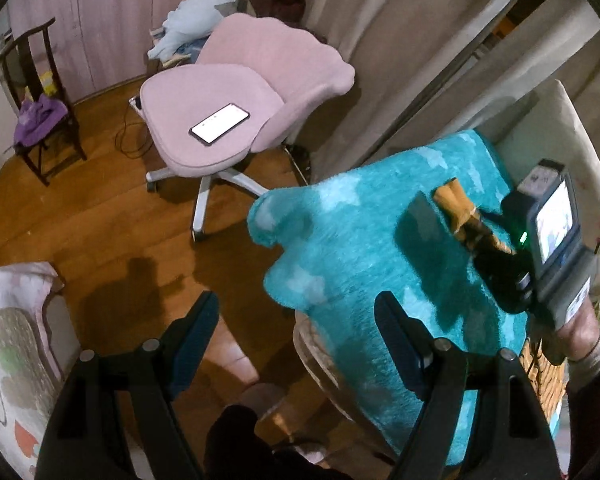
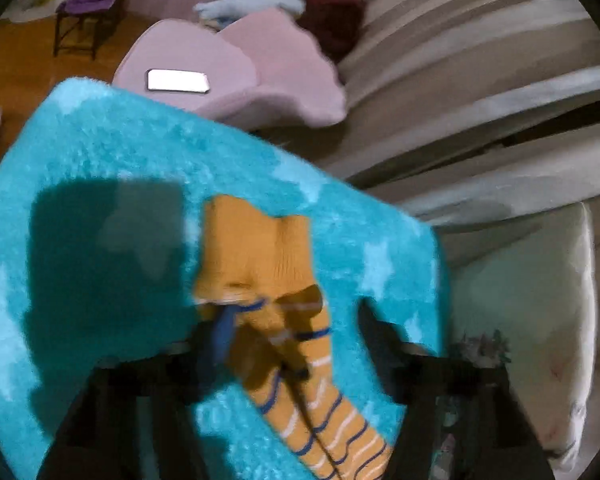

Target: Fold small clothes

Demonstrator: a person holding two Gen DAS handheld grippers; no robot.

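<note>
Note that the orange striped socks (image 2: 268,280) lie as a pair on the teal fluffy mat (image 2: 112,152), near its middle; they look light, limp and stretchy, so you should take hold at the ribbed cuffs or the toe ends. Your right gripper (image 2: 260,344) sits over the socks with its jaws closed, though blur hides whether fabric is pinched. Your left gripper (image 1: 296,320) hangs at the mat's edge, jaws wide apart and empty.
</note>
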